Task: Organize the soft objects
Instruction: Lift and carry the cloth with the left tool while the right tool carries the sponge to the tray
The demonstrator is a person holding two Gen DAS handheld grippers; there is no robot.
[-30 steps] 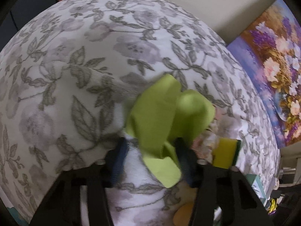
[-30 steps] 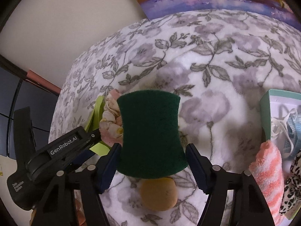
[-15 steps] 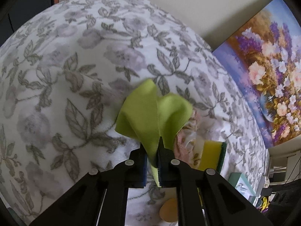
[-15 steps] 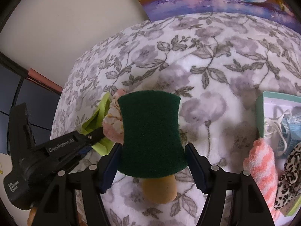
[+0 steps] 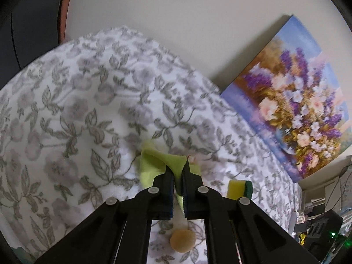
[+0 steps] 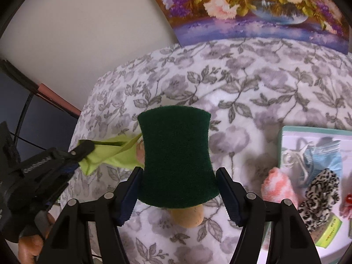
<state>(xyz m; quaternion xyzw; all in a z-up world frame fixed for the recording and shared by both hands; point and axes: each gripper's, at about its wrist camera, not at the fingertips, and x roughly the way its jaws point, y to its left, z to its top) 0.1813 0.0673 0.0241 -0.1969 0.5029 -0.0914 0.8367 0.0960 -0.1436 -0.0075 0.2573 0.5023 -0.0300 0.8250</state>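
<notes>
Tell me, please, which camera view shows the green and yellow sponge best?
The right wrist view: the sponge fills the centre, its dark green face toward the camera, between the right gripper's jaws. The left wrist view shows only a small piece, yellow with a green edge, behind the left gripper.

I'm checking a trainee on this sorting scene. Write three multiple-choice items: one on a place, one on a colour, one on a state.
1. Where is the tan puff?
A. on the flowered blanket, below the sponge
B. in the box
C. against the painting

2. What colour is the cloth in the left hand-held gripper?
A. pink
B. lime green
C. blue

3. How does the right hand-held gripper stand?
A. shut on nothing
B. wide open, far from everything
C. with the sponge between its fingers

Answers: 1 A, the puff lies on the blanket, partly under the sponge. 2 B, the pinched cloth is lime green. 3 C, the dark green sponge sits between both fingers, though firm contact is unclear.
</notes>
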